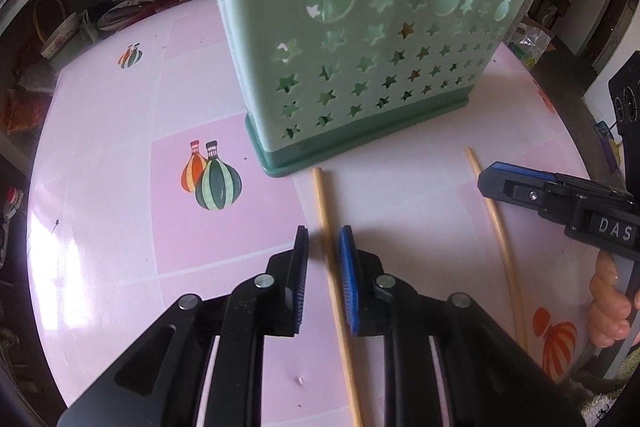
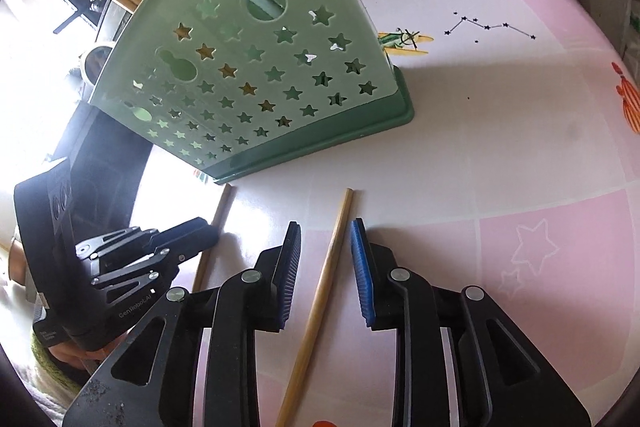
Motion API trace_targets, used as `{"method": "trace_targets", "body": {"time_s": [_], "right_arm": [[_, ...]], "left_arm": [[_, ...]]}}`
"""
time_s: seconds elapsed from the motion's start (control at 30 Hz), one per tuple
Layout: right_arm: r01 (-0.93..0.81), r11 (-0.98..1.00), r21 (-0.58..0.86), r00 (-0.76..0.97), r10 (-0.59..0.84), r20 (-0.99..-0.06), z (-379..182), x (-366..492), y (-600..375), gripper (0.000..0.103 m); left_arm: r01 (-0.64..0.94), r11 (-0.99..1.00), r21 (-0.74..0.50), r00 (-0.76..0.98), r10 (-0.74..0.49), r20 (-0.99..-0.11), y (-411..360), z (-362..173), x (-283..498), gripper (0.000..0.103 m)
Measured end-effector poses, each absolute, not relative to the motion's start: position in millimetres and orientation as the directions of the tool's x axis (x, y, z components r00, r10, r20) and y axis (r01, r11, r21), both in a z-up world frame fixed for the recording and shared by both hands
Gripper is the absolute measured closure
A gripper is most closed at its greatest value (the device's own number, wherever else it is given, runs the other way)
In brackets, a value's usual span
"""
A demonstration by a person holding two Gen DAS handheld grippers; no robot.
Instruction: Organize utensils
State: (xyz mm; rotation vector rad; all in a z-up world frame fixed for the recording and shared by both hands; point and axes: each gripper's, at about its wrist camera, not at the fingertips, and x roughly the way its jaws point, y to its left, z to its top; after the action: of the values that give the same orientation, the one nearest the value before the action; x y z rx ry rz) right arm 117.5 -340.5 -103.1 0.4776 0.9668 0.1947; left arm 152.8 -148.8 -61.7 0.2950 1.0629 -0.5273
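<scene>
Left gripper (image 1: 323, 231) and right gripper (image 2: 325, 225) both parted, nothing clamped, straddling a chopstick (image 1: 325, 227) each. Thin, stiff, light, likely slippery; best pinched mid-shaft.

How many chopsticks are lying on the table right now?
2. One chopstick lies between the left gripper's open fingers; the other chopstick lies between the right gripper's. More may stand in the green holder.

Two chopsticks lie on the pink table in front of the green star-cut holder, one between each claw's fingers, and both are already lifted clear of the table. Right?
Not lifted. In both wrist views each chopstick lies flat on the table, in the open gap of the left claw and right claw. The holder stands behind them.
</scene>
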Motion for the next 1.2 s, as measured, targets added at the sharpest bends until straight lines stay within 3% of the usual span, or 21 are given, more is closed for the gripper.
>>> {"method": "trace_targets", "body": {"time_s": [0.3, 0.43, 0.53, 0.67, 0.87, 1.2], "right_arm": [[0.03, 0.975, 0.22, 0.613, 0.156, -0.775, -97, 117, -300, 0.082], [0.056, 0.99, 0.129, 0.627, 0.065, -0.776, -98, 118, -290, 0.095], [0.066, 0.984, 0.166, 0.622, 0.089, -0.778, -96, 116, -297, 0.099], [0.101, 0.936, 0.337, 0.606, 0.211, -0.767, -98, 124, -325, 0.1], [0.102, 0.838, 0.536, 0.663, 0.344, -0.664, -82, 108, -362, 0.1], [0.054, 0.787, 0.614, 0.751, 0.373, -0.545, -46, 84, -387, 0.1]], "left_arm": [[0.543, 0.839, 0.049, 0.432, -0.228, -0.873, -166, -63, 158, 0.089], [0.526, 0.848, 0.064, 0.461, -0.222, -0.859, -167, -65, 157, 0.097], [0.517, 0.855, 0.044, 0.466, -0.238, -0.852, -168, -63, 158, 0.098], [0.512, 0.858, 0.021, 0.482, -0.267, -0.834, -165, -55, 150, 0.098], [0.499, 0.865, -0.061, 0.53, -0.36, -0.768, -134, -6, 131, 0.098], [0.511, 0.828, -0.232, 0.655, -0.549, -0.519, -84, 111, 115, 0.098]]}}
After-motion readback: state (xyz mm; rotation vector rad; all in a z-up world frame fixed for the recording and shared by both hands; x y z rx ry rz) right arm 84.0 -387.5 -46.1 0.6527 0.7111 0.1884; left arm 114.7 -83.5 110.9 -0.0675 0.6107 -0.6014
